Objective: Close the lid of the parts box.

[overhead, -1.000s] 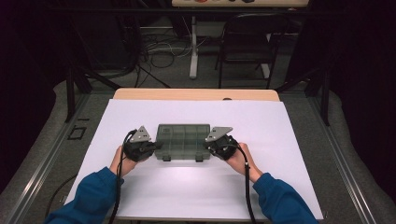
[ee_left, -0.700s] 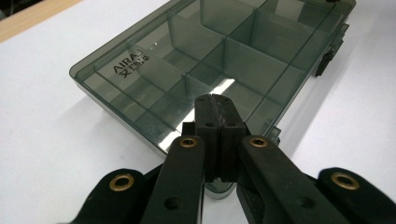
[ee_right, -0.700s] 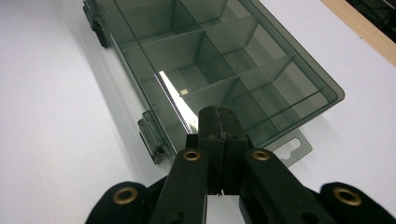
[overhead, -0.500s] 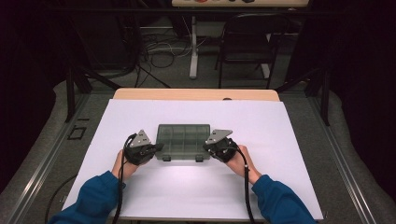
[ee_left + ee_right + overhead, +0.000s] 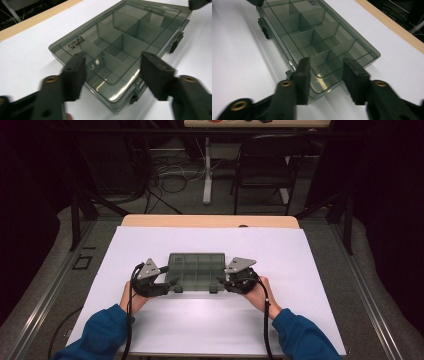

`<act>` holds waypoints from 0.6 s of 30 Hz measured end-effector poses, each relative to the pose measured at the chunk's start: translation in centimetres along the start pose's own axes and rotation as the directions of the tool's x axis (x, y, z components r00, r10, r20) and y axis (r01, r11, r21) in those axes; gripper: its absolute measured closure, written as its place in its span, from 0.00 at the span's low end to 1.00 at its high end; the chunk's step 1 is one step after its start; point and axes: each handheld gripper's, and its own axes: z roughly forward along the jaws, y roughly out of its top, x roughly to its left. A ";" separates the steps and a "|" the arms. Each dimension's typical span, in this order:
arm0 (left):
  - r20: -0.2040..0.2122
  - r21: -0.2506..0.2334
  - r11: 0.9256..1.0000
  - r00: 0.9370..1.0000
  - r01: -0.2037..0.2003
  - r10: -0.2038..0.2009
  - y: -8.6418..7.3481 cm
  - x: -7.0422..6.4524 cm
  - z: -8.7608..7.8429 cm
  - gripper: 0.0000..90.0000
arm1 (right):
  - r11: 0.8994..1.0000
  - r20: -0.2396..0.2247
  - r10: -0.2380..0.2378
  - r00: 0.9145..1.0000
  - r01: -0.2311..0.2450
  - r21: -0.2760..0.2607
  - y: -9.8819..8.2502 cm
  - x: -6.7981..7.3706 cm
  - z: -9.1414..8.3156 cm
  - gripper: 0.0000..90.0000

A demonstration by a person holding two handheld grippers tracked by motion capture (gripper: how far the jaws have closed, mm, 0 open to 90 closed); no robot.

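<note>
Dark floor, loose cables and a chair (image 5: 265, 167) are seen behind the white surface (image 5: 320, 270), on which a smoky transparent compartment box (image 5: 196, 270) is lying flat near the middle, with its lid closed. The left gripper (image 5: 161, 288) is placed at the left near corner of the box, and the right gripper (image 5: 226, 285) at the right near corner. The jaws of both have just been opening; in the left gripper view the box corner (image 5: 120, 75) is seen between and beyond the two jaws, which stand apart and do not press on it, and the same is seen in the right gripper view with the other corner (image 5: 324, 75). So nothing is held by either gripper. Through the lid, several compartments divided by thin walls are visible, and all of them appear to be empty. Two dark latches (image 5: 196, 290) are found on the near edge, and they seem to be fastened. The step in hand is judged to be the approach to these latches for opening the box. For the next move, a jaw tip must probably be brought under a latch and lifted, while the box is kept steady by the other gripper.
</note>
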 end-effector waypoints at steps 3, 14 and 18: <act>-0.017 -0.017 1.000 1.000 0.003 -0.004 0.1 -0.2 -0.5 0.28 | 1.000 0.014 0.017 1.000 -0.016 -0.021 0.1 0.1 -0.6 0.48; -0.061 -0.092 0.996 0.998 0.021 -0.026 0.2 -1.2 -3.0 0.03 | 0.996 0.011 0.042 0.999 -0.041 -0.080 0.1 0.5 -3.5 0.19; -0.071 -0.113 0.993 0.997 0.023 -0.031 0.0 -1.6 -4.1 0.00 | 0.995 0.015 0.046 0.999 -0.044 -0.088 -0.2 0.8 -4.6 0.14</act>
